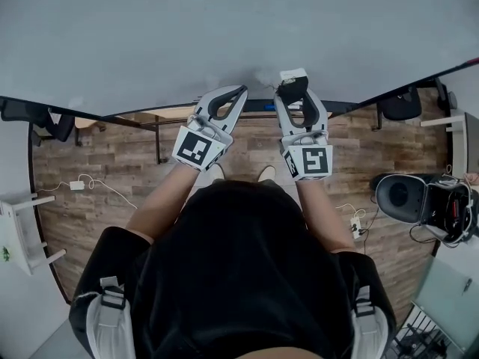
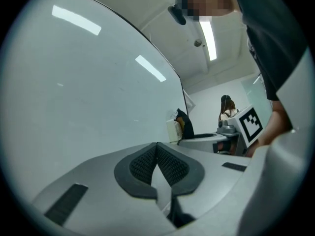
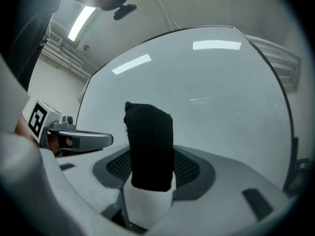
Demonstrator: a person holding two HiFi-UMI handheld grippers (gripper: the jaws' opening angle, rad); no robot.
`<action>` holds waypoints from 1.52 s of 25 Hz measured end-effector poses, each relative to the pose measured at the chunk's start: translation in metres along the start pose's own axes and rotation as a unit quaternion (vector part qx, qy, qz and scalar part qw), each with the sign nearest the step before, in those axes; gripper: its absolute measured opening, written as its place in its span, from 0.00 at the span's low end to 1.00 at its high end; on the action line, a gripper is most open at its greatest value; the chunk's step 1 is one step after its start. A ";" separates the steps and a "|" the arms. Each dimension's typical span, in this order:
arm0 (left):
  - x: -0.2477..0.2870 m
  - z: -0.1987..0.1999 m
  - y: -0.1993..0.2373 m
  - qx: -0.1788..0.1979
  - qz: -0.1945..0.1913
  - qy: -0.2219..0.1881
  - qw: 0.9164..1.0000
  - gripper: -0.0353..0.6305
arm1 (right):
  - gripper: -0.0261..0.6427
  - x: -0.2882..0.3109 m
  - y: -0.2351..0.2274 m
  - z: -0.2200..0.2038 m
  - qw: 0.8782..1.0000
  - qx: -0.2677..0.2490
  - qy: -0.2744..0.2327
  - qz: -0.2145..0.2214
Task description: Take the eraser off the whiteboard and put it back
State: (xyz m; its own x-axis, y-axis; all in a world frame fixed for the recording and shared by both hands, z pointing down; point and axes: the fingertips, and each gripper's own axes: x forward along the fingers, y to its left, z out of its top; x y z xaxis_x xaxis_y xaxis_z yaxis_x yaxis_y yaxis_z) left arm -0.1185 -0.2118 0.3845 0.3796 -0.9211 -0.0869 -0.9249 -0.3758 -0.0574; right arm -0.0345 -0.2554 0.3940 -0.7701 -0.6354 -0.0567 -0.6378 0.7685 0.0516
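The eraser (image 3: 150, 146) is clamped upright between the fingers (image 3: 194, 170) of the right gripper (image 1: 294, 85), close to the whiteboard (image 1: 224, 28). The left gripper (image 2: 156, 147) fingers are pressed together.

We see our left tongs (image 2: 156, 149) and right tongs (image 3: 150, 167) grey with black mesh pads (image 2: 142, 163), the eraser (image 3: 147, 141) white with black felt, the whiteboard (image 3: 211, 92) pale grey, the floor (image 1: 112, 163) brown planks.

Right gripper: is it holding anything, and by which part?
Yes: the right gripper clamps the eraser by its sides at the near end; the far end sticks out.
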 end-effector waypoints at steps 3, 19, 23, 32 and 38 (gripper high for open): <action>0.002 -0.012 0.001 0.000 -0.014 0.004 1.000 0.05 | 0.37 0.003 -0.006 -0.009 1.000 0.003 0.002 -0.024; 0.028 -0.049 0.006 -0.021 -0.066 0.009 0.998 0.05 | 0.37 0.020 -0.041 -0.052 0.994 0.028 0.014 -0.104; 0.017 -0.054 0.004 -0.024 -0.070 0.007 0.997 0.05 | 0.37 0.015 -0.031 -0.056 0.993 0.034 0.013 -0.109; 0.044 -0.067 0.007 -0.037 -0.073 0.025 0.996 0.04 | 0.37 0.029 -0.056 -0.067 0.992 0.039 0.021 -0.114; 0.042 -0.070 0.009 -0.041 -0.068 0.026 0.996 0.05 | 0.37 0.032 -0.058 -0.070 0.992 0.042 0.026 -0.119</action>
State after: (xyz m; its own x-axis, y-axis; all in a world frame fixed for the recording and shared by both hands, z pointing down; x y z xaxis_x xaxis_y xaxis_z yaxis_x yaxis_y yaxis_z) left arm -0.1124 -0.2612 0.4496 0.5024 -0.8640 -0.0320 -0.8641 -0.5031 0.0170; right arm -0.0231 -0.3258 0.4589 -0.5990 -0.8007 -0.0050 -0.8000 0.5987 -0.0397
